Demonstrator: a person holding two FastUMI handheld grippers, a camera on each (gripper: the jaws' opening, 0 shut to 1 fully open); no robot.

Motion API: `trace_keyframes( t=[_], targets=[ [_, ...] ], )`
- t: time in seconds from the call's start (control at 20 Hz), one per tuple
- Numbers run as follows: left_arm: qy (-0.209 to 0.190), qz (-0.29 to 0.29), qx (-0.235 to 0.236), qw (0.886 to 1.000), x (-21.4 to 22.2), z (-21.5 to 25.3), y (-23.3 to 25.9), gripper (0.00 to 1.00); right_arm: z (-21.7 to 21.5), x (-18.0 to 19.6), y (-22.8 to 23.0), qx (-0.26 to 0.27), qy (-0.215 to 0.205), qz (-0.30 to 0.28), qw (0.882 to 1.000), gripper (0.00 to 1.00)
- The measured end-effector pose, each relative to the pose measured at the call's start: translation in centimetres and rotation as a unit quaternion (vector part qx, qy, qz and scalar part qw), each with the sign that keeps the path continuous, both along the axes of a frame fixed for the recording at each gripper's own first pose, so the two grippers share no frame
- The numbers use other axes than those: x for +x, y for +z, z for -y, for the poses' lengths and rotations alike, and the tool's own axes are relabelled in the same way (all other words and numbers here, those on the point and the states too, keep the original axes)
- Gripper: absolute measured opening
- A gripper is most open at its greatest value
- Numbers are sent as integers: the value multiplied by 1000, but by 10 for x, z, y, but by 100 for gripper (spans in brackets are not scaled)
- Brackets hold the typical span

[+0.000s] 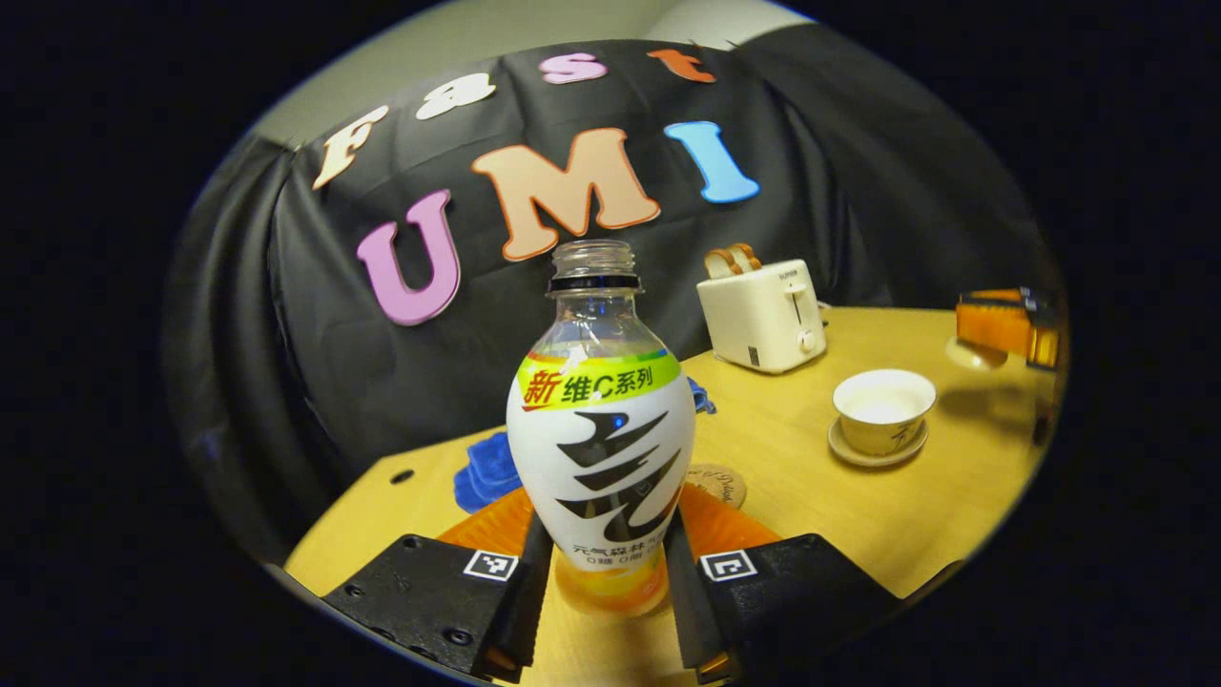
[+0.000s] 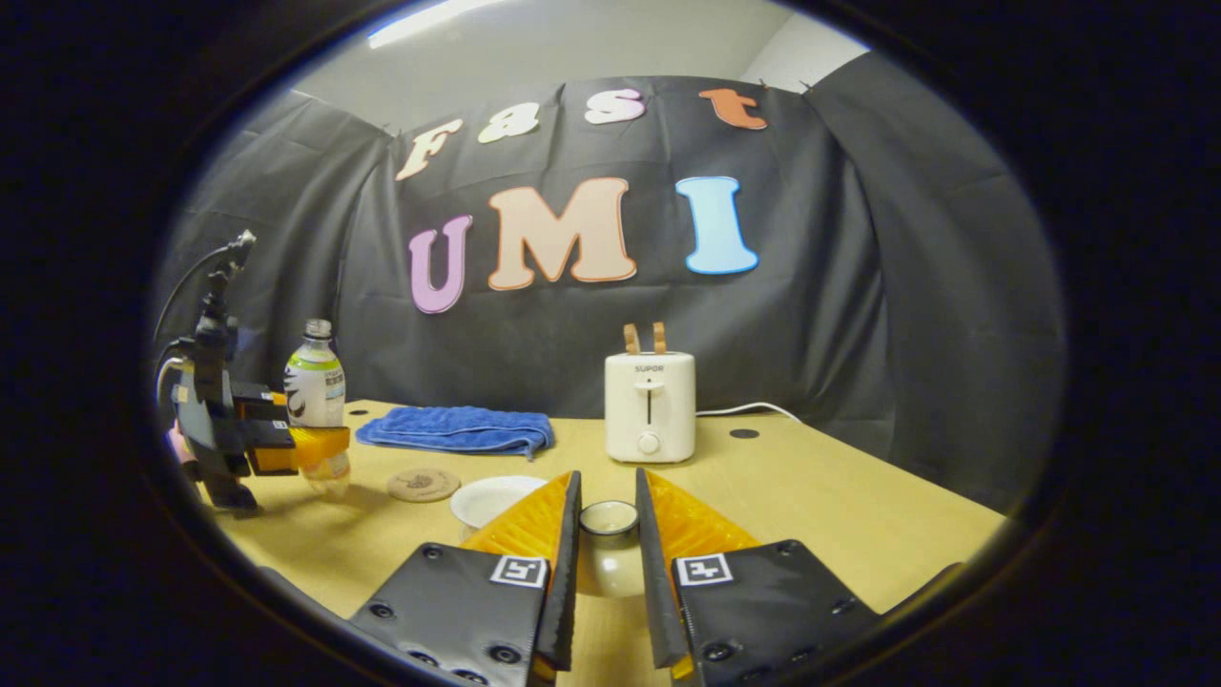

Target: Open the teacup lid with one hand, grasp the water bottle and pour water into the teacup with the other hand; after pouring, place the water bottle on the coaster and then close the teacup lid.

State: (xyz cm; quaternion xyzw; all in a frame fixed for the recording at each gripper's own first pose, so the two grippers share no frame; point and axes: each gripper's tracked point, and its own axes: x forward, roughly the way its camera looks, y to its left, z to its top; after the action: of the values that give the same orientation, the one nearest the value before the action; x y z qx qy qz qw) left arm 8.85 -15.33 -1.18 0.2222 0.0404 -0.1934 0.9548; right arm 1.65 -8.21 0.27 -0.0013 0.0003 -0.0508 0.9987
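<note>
both fingers of the left gripper [image 1: 603, 572] press against the lower body of the water bottle [image 1: 601, 439], 1 on each side, and the bottle stands upright with no cap on its neck, its base at or just over the wooden table [image 1: 839, 515], contact not clear from here. just behind the bottle's right side, a round coaster [image 1: 717, 485] peeks out on the table, and a blue towel [image 1: 488, 469] lies behind to the left. off to the right sits the teacup [image 1: 883, 408] on its saucer [image 1: 876, 454], open at the top, well apart from the bottle. over in the right gripper view, the right gripper [image 2: 607, 572] has its fingers narrow around the teacup lid [image 2: 609, 549], knob up between them, held clamped from both sides. just beyond its left finger the open cup's white rim shows. further out on the left, the other gripper holds the bottle beside the coaster [image 2: 423, 484], with the towel [image 2: 456, 429] behind. at the back stands a white toaster [image 2: 650, 405] with 2 slices of bread poking up.
</note>
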Motion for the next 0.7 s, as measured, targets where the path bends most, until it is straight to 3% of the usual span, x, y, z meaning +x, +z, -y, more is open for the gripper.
trace_keyframes(
  t=[0.25,0.45,0.7],
  targets=[
    [-22,30,153,987,13,18,1,54,24,-3,1,-1,-27,2,1000,35],
    [-52,66,267,960,24,36,2,53,31,-5,1,-1,-34,1,999,34],
    [-89,76,373,921,27,49,-13,54,31,-5,2,-1,-34,1,999,34]
  ],
)
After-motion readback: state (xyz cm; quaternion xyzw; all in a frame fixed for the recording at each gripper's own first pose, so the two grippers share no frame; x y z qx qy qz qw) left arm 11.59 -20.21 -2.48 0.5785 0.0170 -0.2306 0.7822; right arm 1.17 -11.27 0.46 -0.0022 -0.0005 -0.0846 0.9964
